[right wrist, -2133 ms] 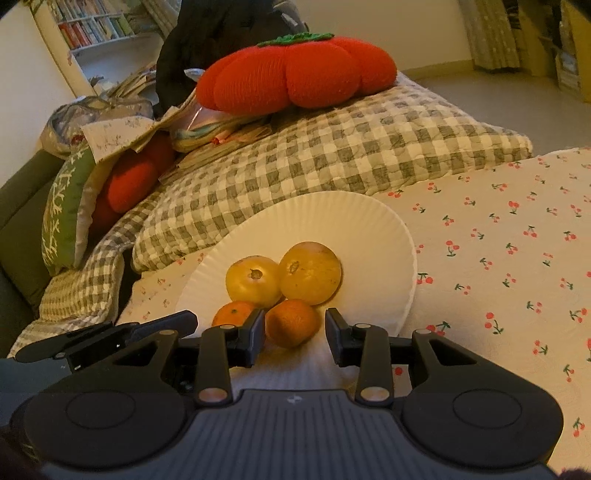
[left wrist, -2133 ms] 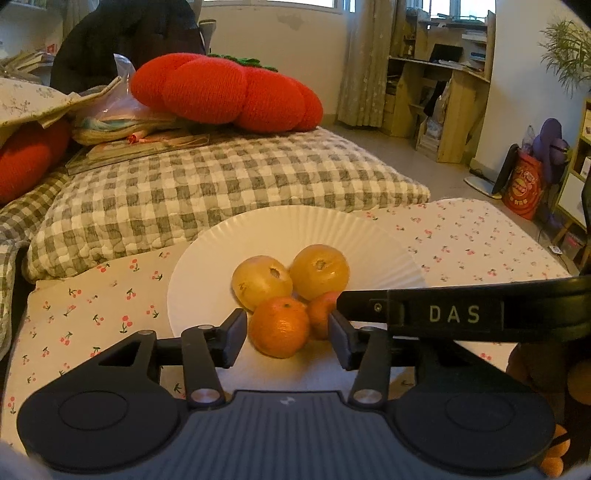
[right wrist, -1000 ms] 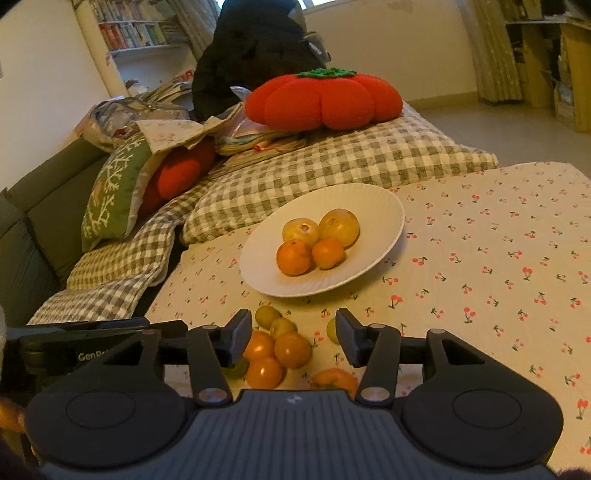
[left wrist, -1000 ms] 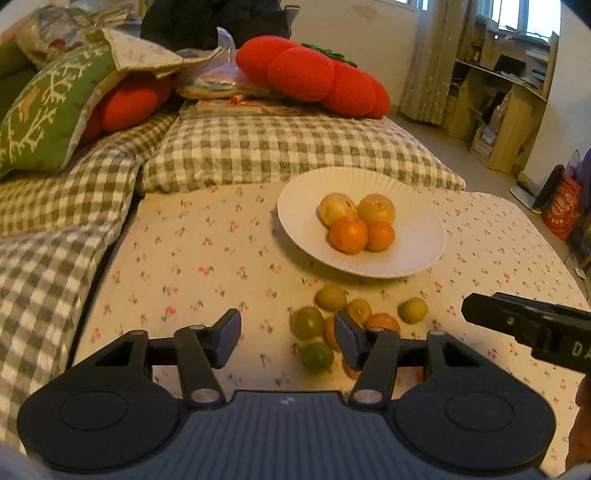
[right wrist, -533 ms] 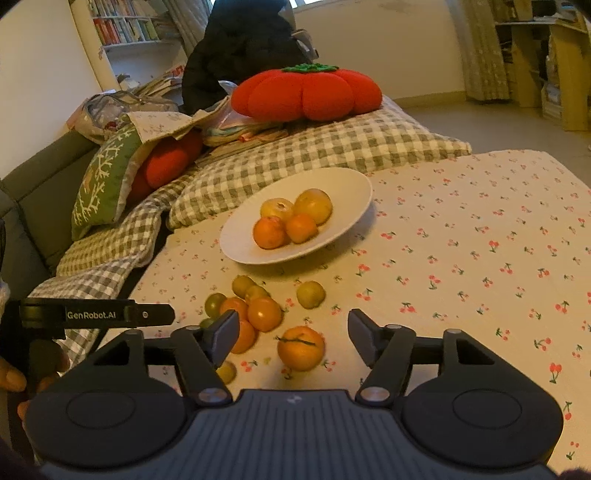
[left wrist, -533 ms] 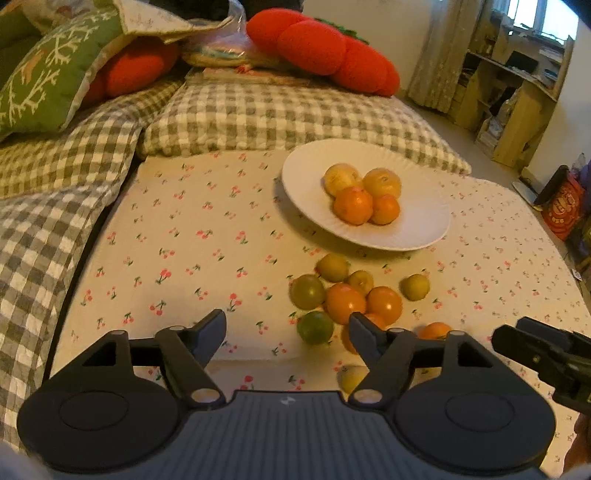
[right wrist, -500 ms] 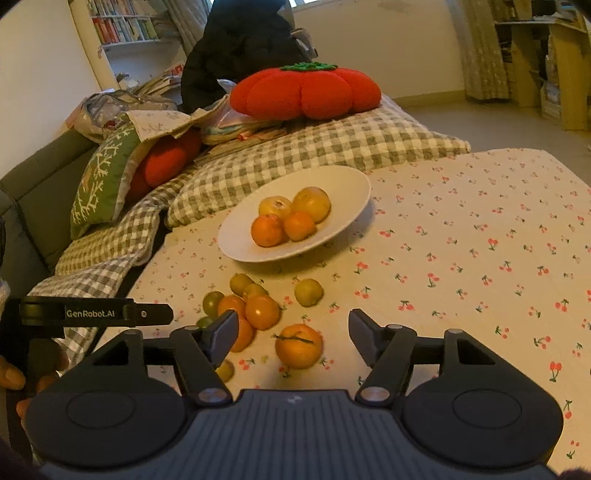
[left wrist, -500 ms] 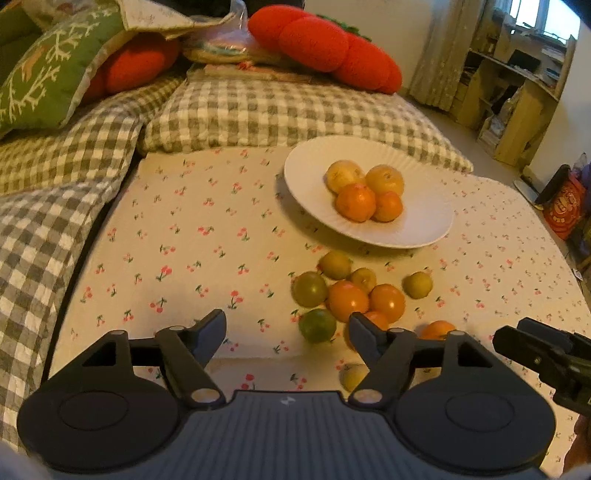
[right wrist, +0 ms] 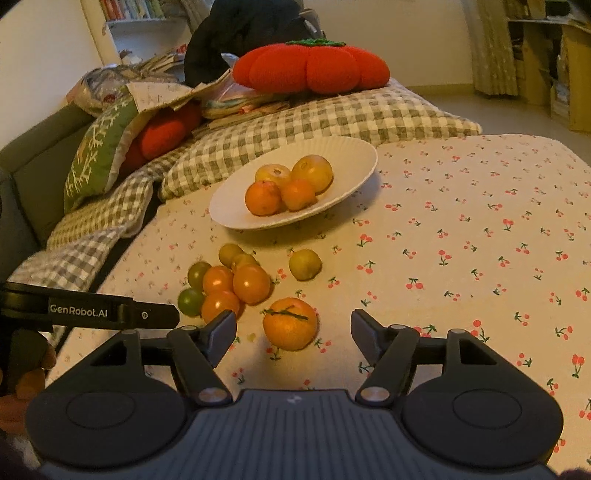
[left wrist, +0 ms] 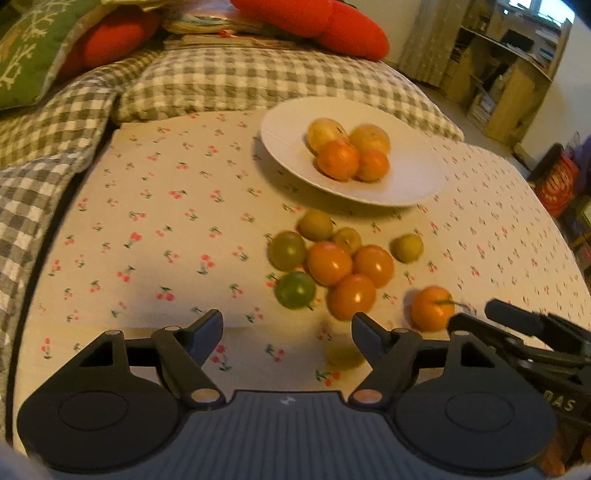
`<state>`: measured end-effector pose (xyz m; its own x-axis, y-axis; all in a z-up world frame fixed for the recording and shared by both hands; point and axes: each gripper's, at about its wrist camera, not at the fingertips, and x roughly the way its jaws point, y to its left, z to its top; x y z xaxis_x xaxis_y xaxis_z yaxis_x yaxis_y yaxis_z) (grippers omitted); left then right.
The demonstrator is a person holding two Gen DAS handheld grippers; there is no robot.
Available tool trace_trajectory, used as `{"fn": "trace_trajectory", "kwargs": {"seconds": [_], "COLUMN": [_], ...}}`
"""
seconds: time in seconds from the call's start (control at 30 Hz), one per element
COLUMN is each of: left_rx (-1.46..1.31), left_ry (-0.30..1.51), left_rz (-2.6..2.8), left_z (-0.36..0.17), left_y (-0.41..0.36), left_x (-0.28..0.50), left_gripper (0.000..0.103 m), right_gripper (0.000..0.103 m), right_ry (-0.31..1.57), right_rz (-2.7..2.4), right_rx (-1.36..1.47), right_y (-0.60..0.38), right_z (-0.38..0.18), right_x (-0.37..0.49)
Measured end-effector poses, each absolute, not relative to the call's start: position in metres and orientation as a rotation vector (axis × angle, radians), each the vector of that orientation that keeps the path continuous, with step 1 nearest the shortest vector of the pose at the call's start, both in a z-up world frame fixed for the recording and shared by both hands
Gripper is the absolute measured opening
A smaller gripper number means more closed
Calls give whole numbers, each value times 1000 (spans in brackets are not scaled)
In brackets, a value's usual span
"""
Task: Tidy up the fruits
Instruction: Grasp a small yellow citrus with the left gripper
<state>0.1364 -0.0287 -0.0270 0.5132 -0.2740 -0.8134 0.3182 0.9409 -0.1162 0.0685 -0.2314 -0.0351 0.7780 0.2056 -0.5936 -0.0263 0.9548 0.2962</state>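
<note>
The right hand-held gripper (right wrist: 293, 330), spread and empty, should straddle the near tangerine (right wrist: 290, 324), squeezing gently; the left hand-held gripper (left wrist: 287, 330) is also spread.

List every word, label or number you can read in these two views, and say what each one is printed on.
"GenRobot.AI": white lettering on the black bar of the left claw, seen from the right wrist view.
"DAS": on the black body of the right claw, seen from the left wrist view; its start seems cut off.
Book spines on the shelf: too small to read.
Red bag by the wall: print too blurred to read.
</note>
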Motion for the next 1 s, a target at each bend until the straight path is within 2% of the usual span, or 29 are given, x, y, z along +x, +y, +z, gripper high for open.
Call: {"fn": "trace_trajectory", "kwargs": {"seconds": [0.3, 0.43, 0.53, 0.63, 0.77, 1.0], "left_rx": [106, 128, 128, 136, 148, 141], "left_ry": [984, 975, 976, 982, 975, 979], "left_rz": [-400, -425, -435, -449, -469, -464], "left_z": [-44, -46, -47, -49, -49, -48], "left_y": [-44, -50, -51, -53, -55, -55], "left_x": [127, 124, 124, 123, 122, 122], "left_gripper": [75, 70, 64, 53, 25, 24], "right_gripper": [66, 67, 67, 66, 64, 56], "right_ry": [695, 710, 712, 710, 716, 714], "right_rz": [136, 152, 154, 162, 175, 190], "right_rx": [251, 237, 229, 213, 184, 162], "right_y": [-232, -233, -234, -231, -227, -222], "right_z": [-43, -43, -43, -42, -43, -42], "right_x": [65, 64, 66, 67, 70, 77]}}
